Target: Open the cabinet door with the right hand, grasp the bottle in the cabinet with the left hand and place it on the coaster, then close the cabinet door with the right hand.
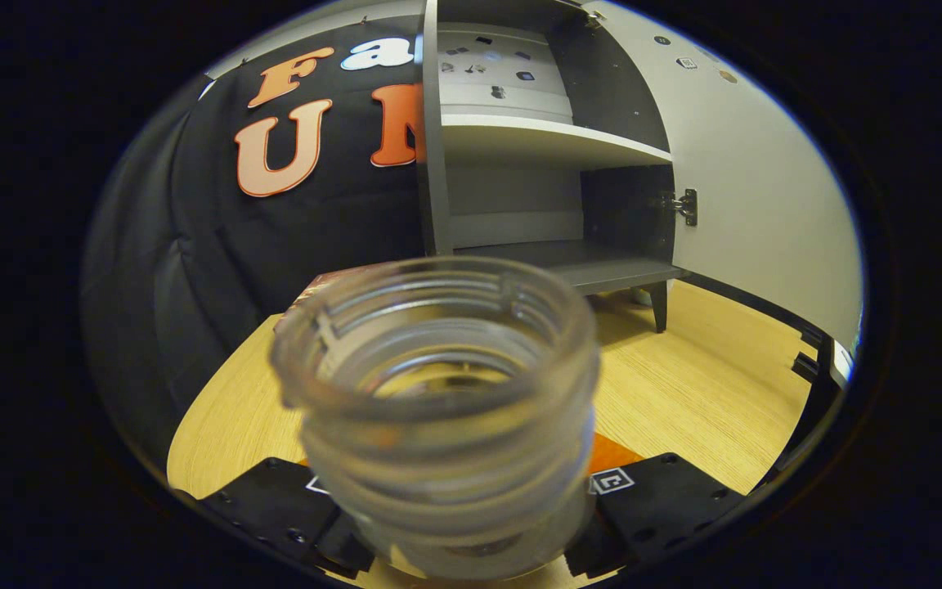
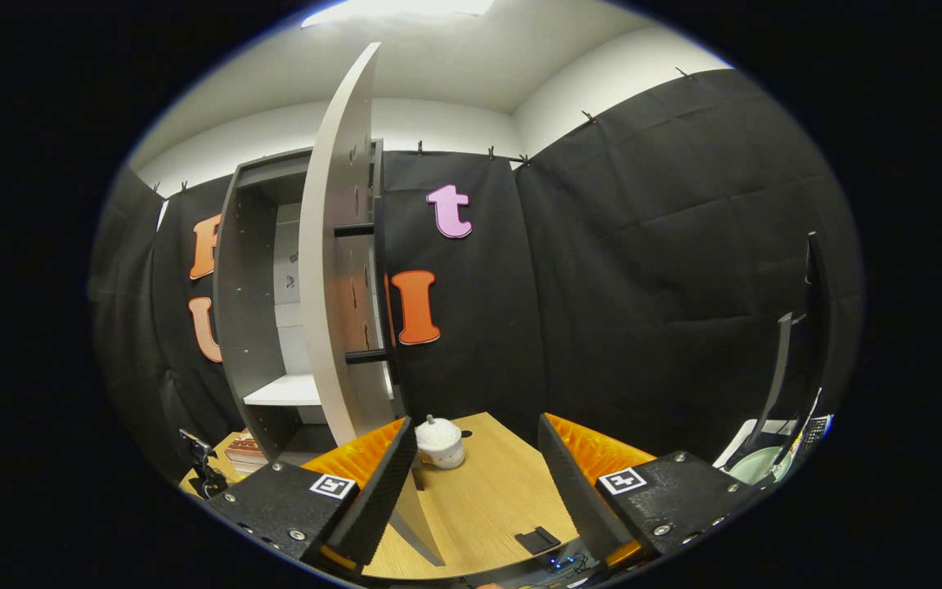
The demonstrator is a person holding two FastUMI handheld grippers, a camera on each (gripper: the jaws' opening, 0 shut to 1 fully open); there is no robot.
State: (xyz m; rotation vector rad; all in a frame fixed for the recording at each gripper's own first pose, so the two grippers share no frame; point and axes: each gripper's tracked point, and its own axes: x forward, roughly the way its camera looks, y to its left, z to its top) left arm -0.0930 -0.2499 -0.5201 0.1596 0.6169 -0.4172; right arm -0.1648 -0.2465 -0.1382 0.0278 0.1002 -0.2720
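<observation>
1. Pale wood-grain table carries a grey cabinet with flat shelves.
2. Clear, ribbed plastic bottle, uncapped with a threaded neck, stands in front of the cabinet, clamped between the left gripper fingers.
3. Smooth, curved cabinet door stands wide open.
4. Right gripper hangs beside the door, fingers apart, holding nothing.
5. No readable writing.

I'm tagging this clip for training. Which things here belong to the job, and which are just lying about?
Job:
clear threaded plastic bottle, in left gripper
grey cabinet
its open pale door
right gripper

Lying about:
small white pot
flat black piece on wooden table
</observation>
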